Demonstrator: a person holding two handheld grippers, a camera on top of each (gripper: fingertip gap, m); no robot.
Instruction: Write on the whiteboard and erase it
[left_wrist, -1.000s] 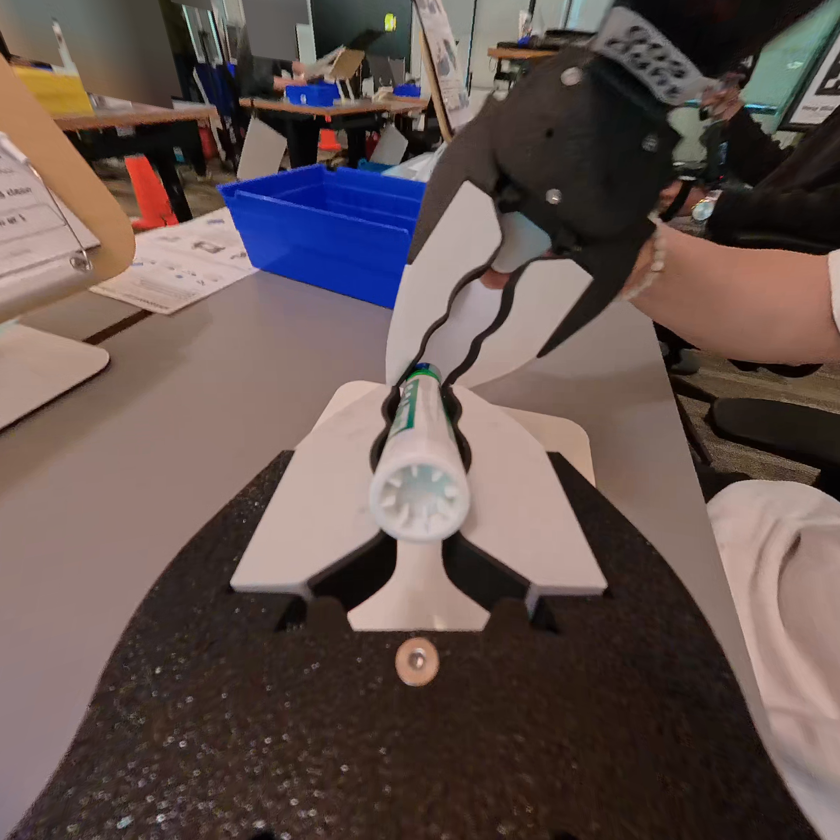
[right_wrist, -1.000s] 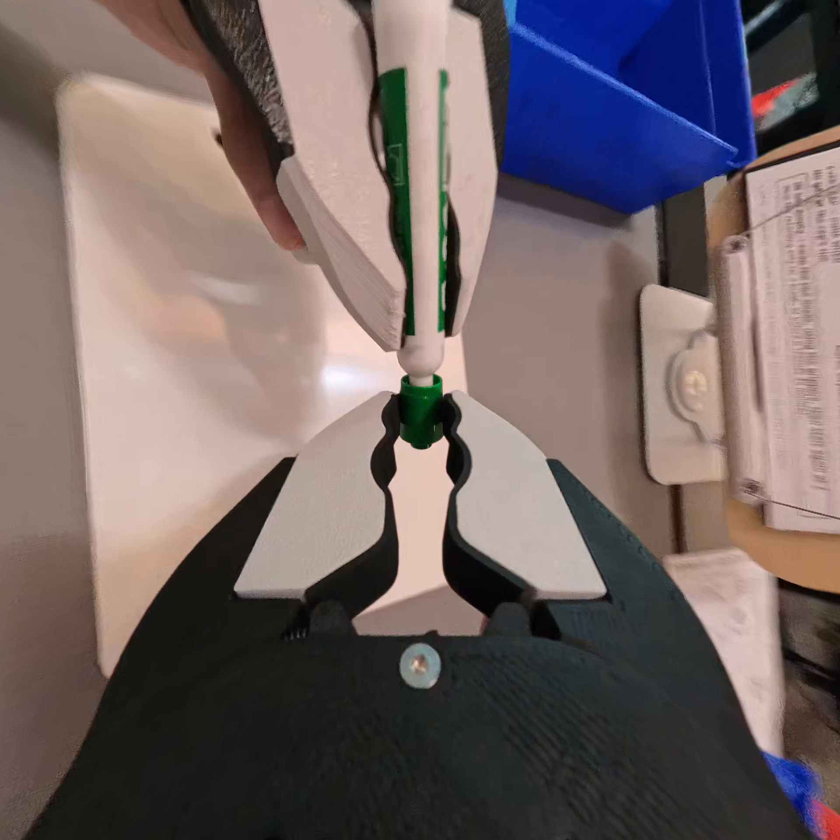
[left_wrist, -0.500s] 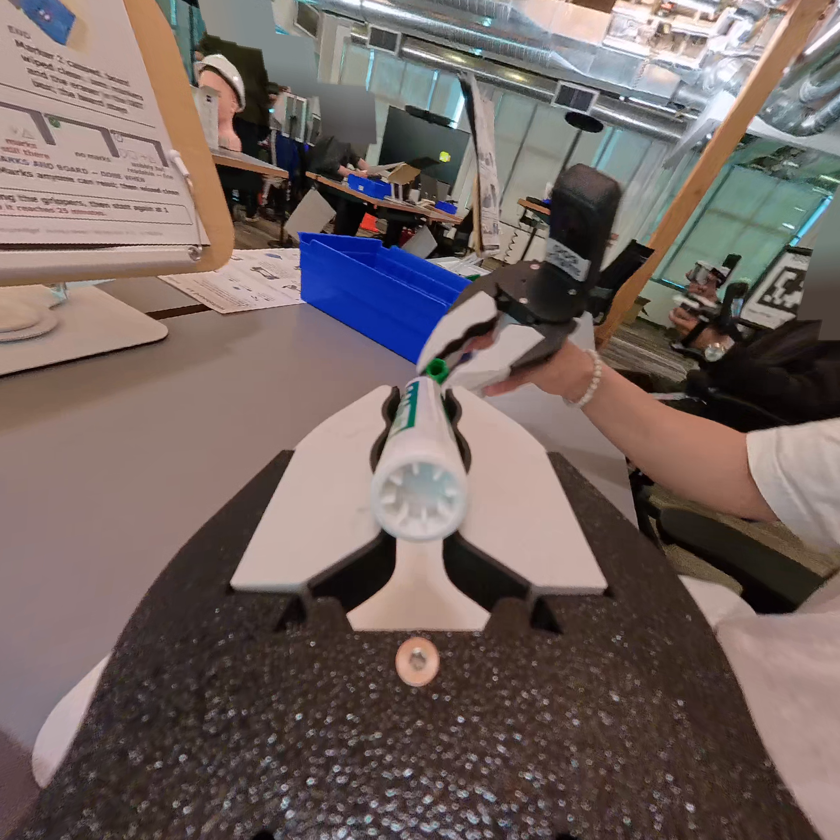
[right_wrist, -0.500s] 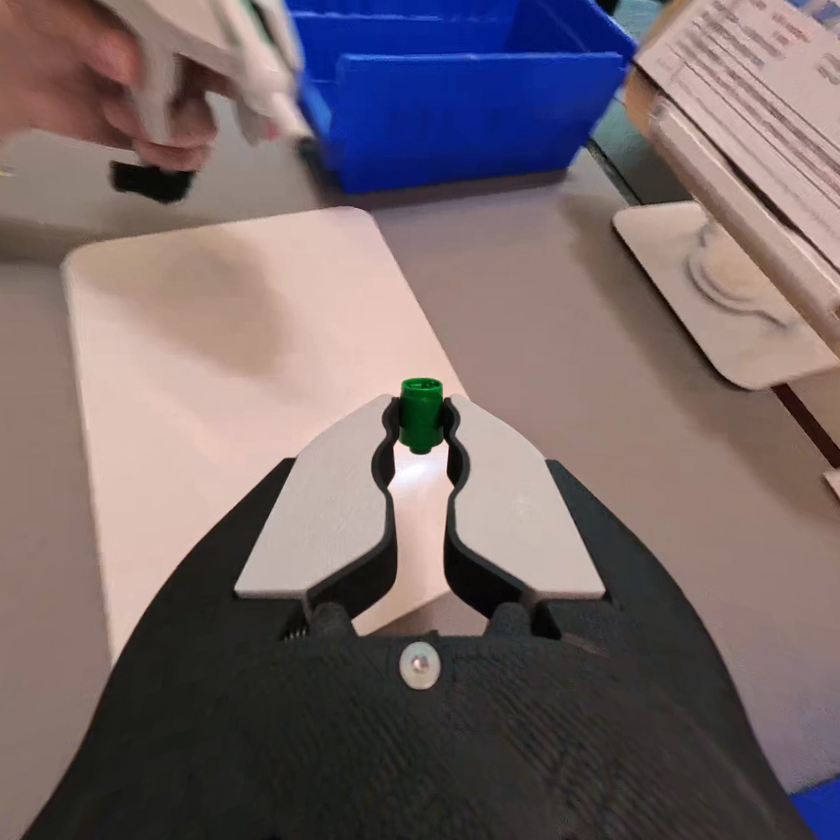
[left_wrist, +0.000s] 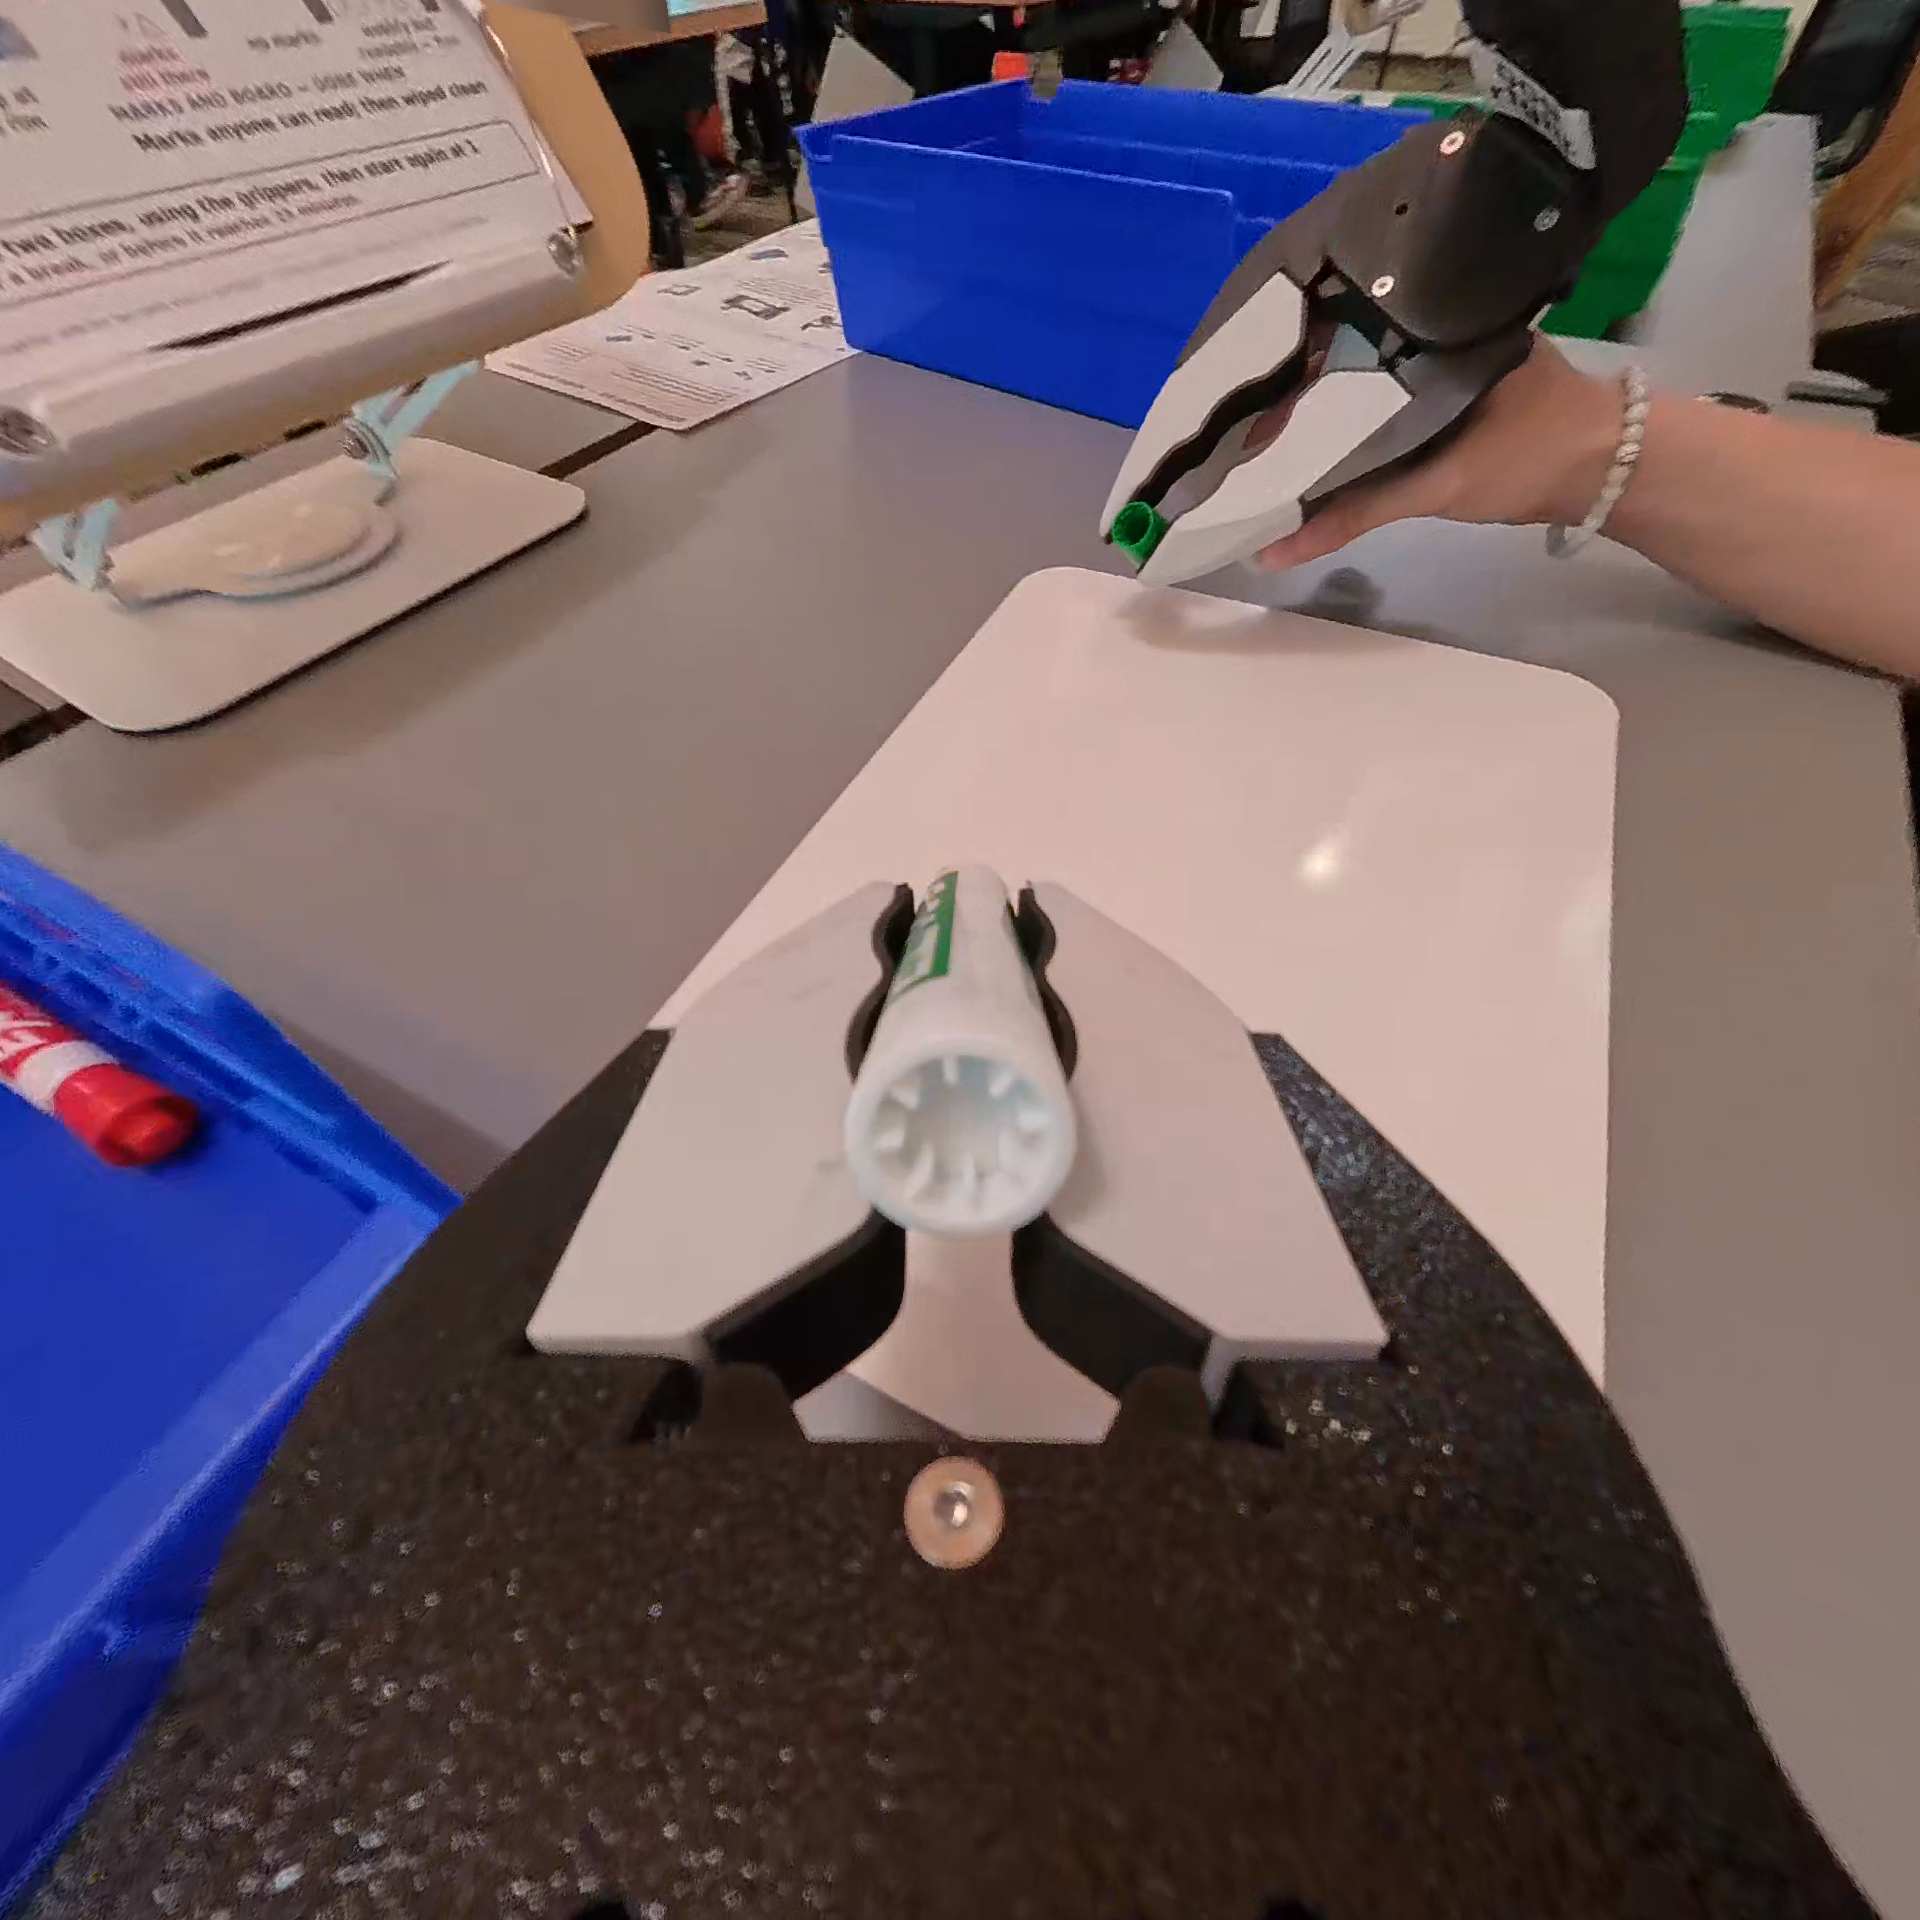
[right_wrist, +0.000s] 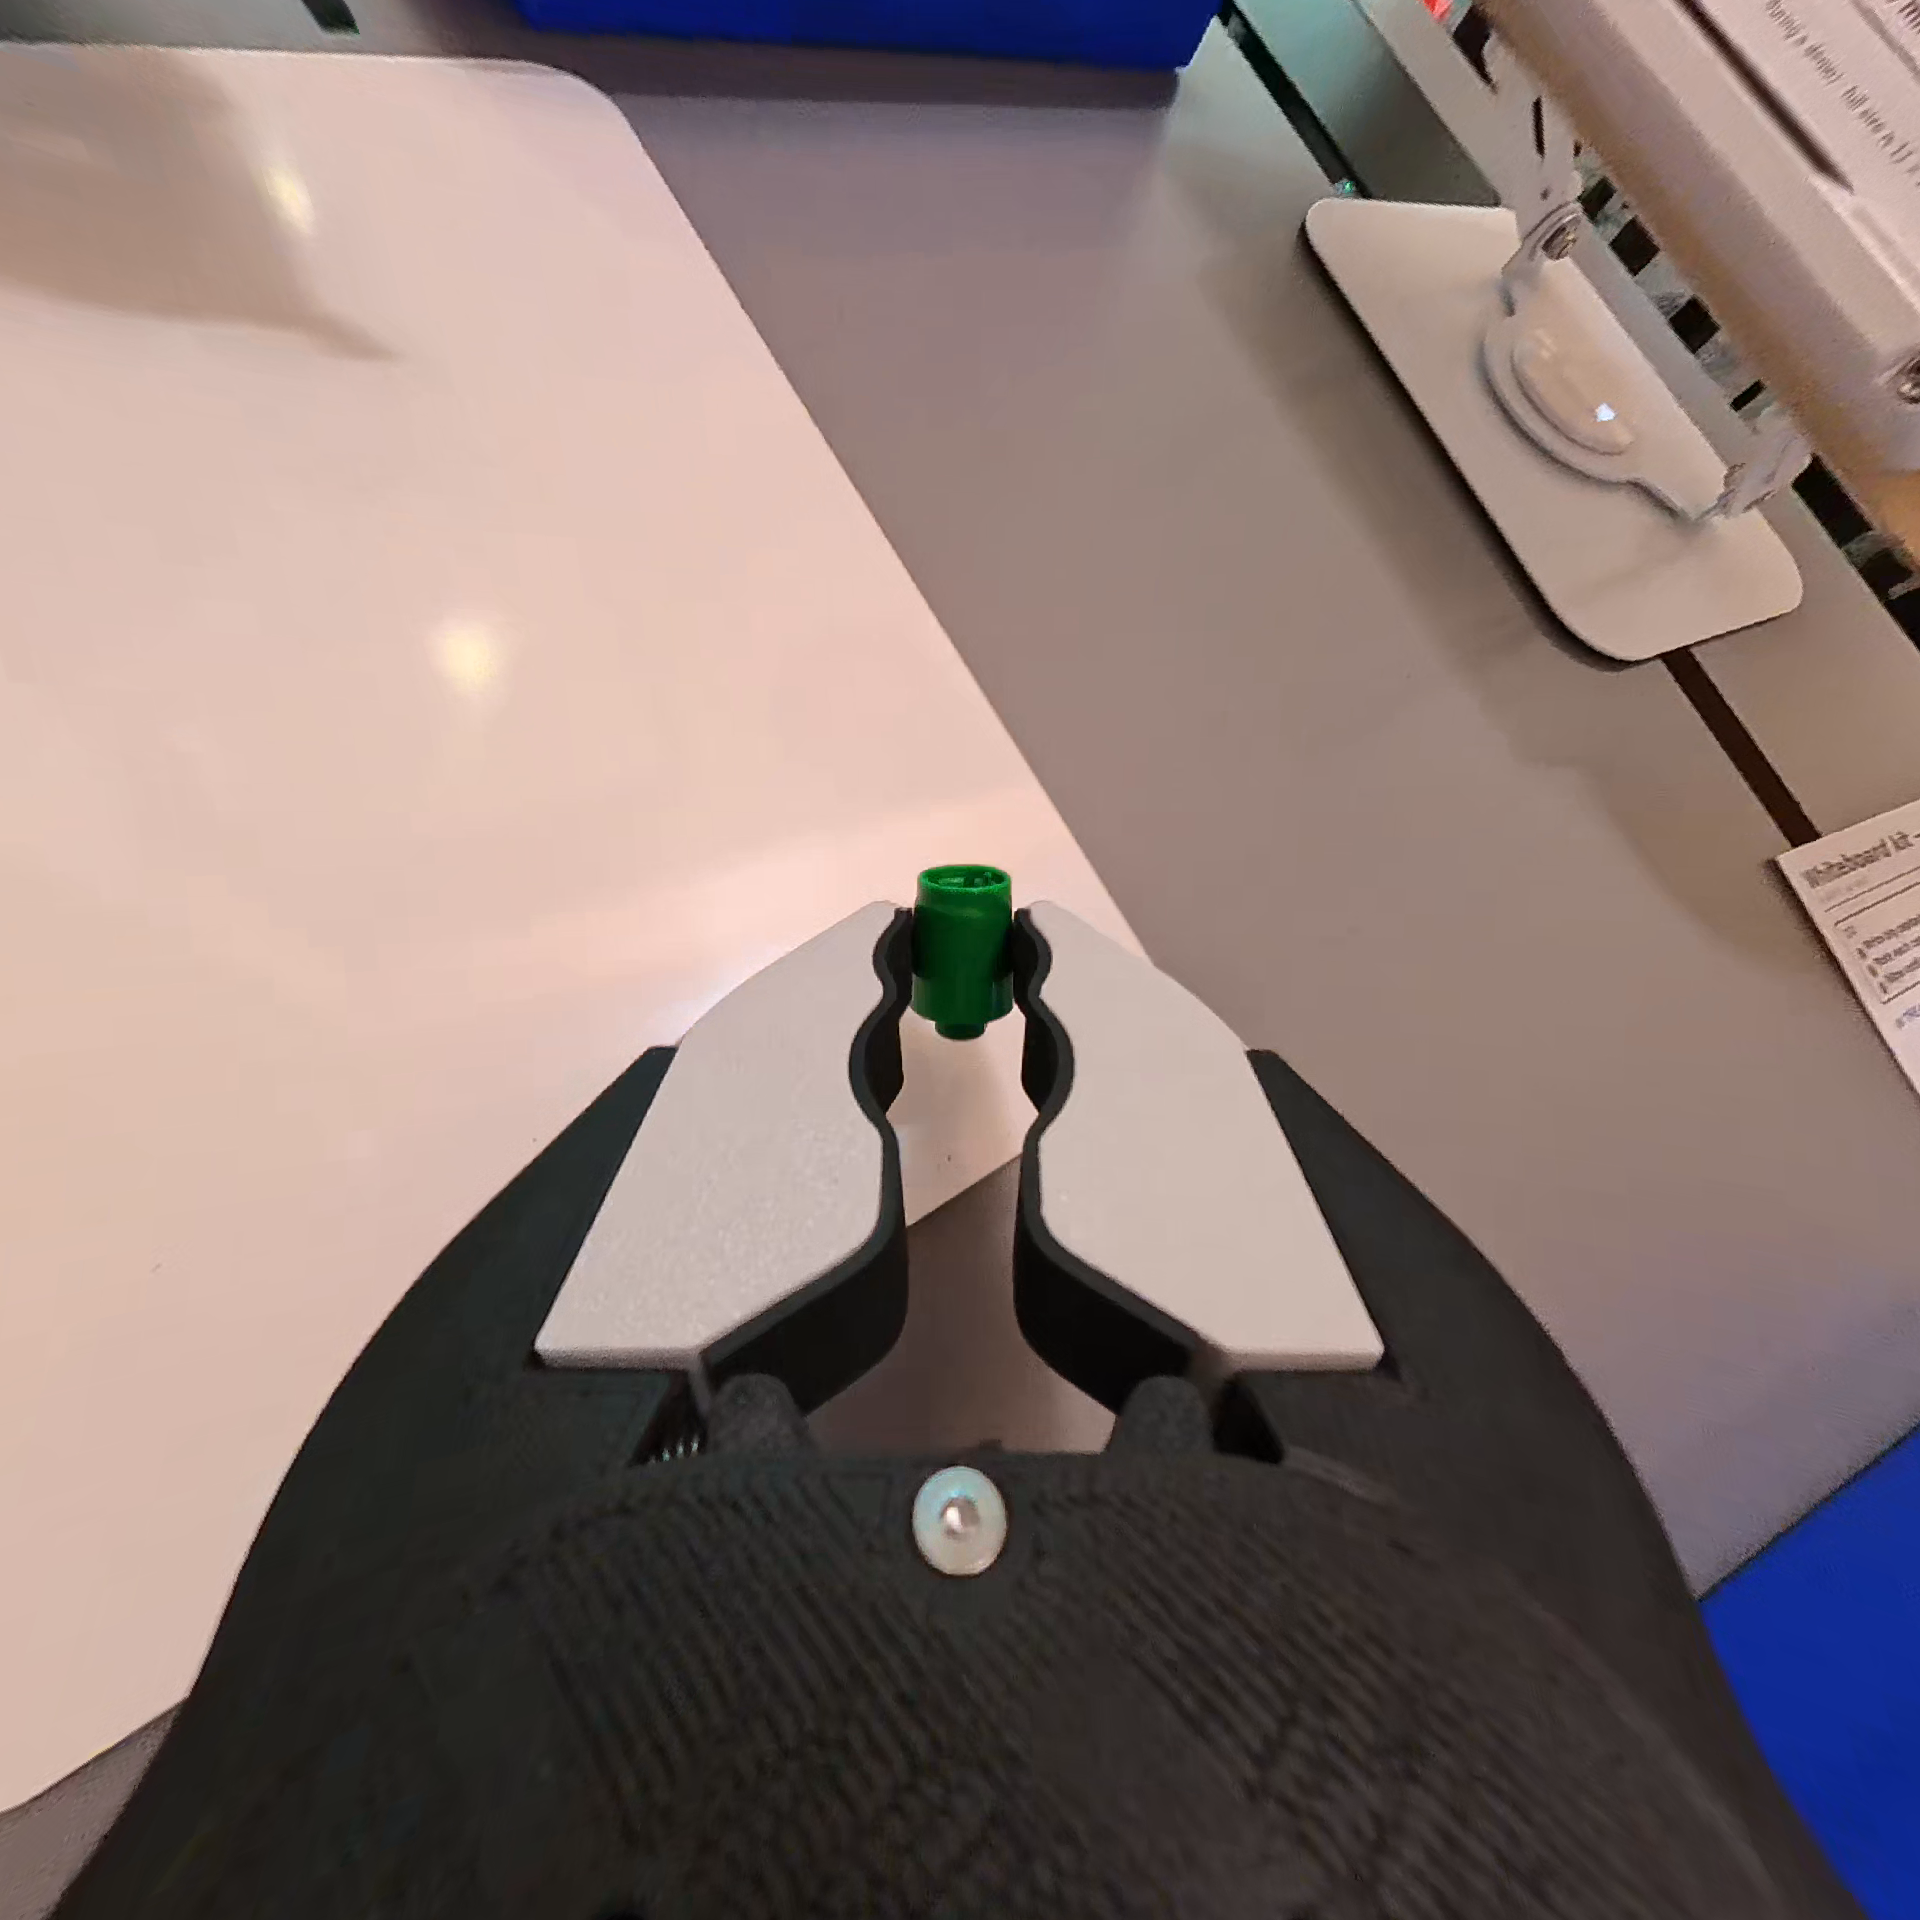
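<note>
A blank white whiteboard (left_wrist: 1299, 831) lies flat on the grey table; it also shows in the right wrist view (right_wrist: 364, 623). My left gripper (left_wrist: 961, 899) is shut on a white marker with a green label (left_wrist: 956, 1039), held low over the board's near end, tip hidden. My right gripper (right_wrist: 961, 914) is shut on the marker's green cap (right_wrist: 961, 961), over the board's edge. In the left wrist view the right gripper (left_wrist: 1143, 540) hovers at the board's far corner with the green cap (left_wrist: 1135, 528) at its tips.
A blue bin (left_wrist: 1039, 208) stands behind the board. A second blue bin (left_wrist: 156, 1299) at near left holds a red marker (left_wrist: 94, 1091). A document stand with printed sheet (left_wrist: 260, 312) sits at left, its base in the right wrist view (right_wrist: 1558, 416). A paper sheet (left_wrist: 686, 343) lies beyond. The tips of one gripper are about 20 cm away from the tips of the other.
The cap has come off the marker and the two grippers have moved apart. Both have swung down toward the whiteboard; the right one now sits at its far corner.
</note>
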